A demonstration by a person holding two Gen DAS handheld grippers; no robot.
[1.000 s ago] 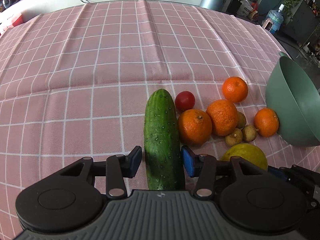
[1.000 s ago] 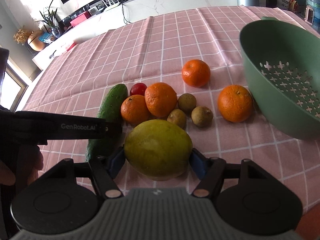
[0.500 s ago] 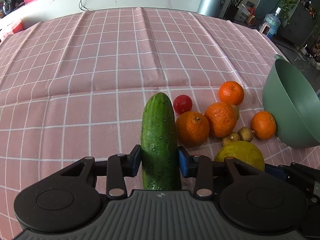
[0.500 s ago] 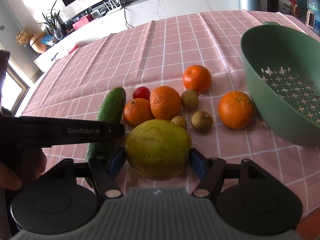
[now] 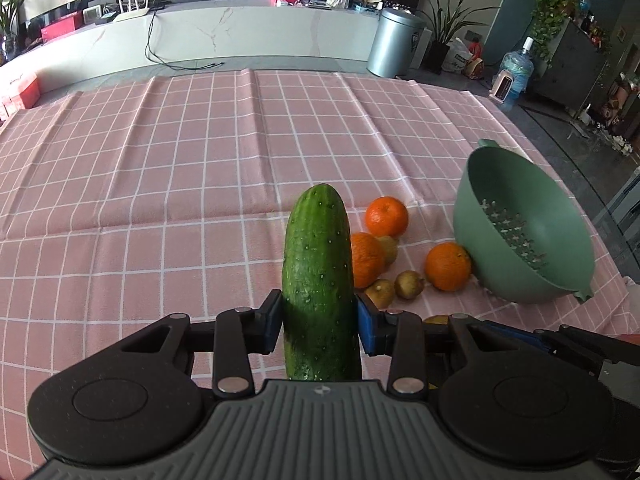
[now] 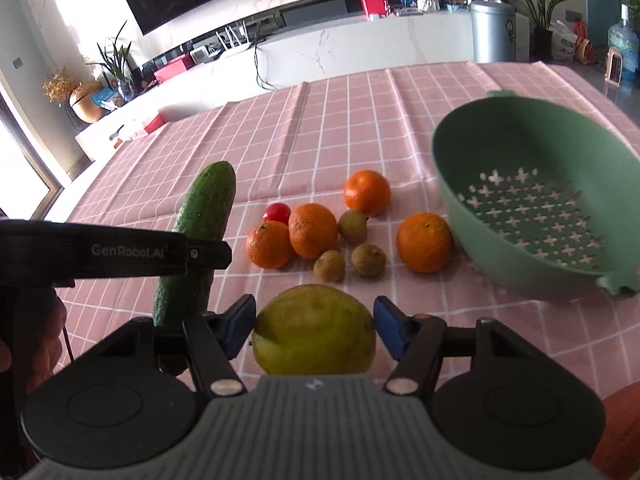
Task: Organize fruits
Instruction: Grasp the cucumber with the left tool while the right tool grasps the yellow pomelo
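My left gripper (image 5: 318, 322) is shut on a green cucumber (image 5: 318, 276) and holds it above the pink checked cloth; the cucumber also shows in the right wrist view (image 6: 200, 224). My right gripper (image 6: 314, 326) is shut on a yellow-green lemon (image 6: 314, 330), lifted off the cloth. Several oranges (image 6: 313, 230), small brown fruits (image 6: 368, 259) and a red tomato (image 6: 277, 212) lie on the cloth ahead. A green colander (image 6: 532, 208) stands tilted at the right, also in the left wrist view (image 5: 520, 232).
The left gripper's body (image 6: 112, 250) crosses the left of the right wrist view. The table's far edge (image 5: 280, 72) meets a white counter. The right table edge (image 5: 568, 168) lies just beyond the colander.
My left gripper closed on the cucumber and lifted it off the cloth. My right gripper rose with the lemon. Both views now sit higher and tilt up.
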